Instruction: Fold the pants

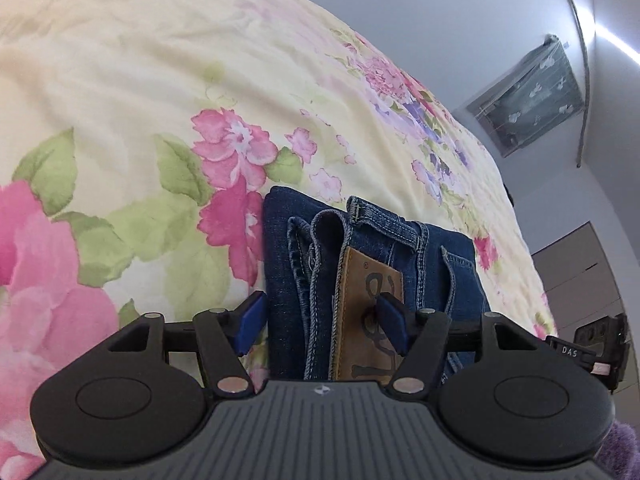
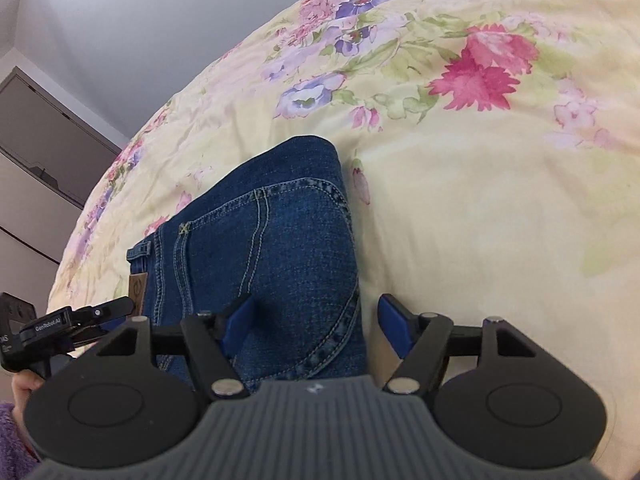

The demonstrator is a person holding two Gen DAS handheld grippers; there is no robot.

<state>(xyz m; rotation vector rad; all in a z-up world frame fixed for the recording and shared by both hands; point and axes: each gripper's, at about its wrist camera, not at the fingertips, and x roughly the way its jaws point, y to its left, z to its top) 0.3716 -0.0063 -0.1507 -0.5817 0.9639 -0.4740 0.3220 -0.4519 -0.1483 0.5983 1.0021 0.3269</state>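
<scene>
So the jeans [image 2: 264,248] are already down to a compact folded bundle, lying on the bedspread [image 1: 132,80] near its front edge, waistband end toward my left side with the leather patch [image 1: 368,312] facing up. My left gripper [image 1: 324,320] has its fingers spread wide, straddling the stacked edges at the waistband end, with denim between the pads but nothing pinched as far as I can see. My right gripper [image 2: 316,320] is spread too, sitting over the seat and pocket stitching at the bundle's right edge, one pad over the denim and the other out over the bedspread.

I reckon the fold is basically done and this is the let-go and tidy step. To do it well I'd lift both sets of fingers clear without snagging a belt loop, since a caught layer would drag the stack open. The hem layers at the waistband end look a bit uneven, so a light press there might help.

The bedspread is pale yellow with big pink and purple flowers, soft and a bit rumpled. There are white walls behind, a dark panel [image 1: 528,96] mounted on the wall, and grey cabinets [image 2: 48,152] off to the side.
</scene>
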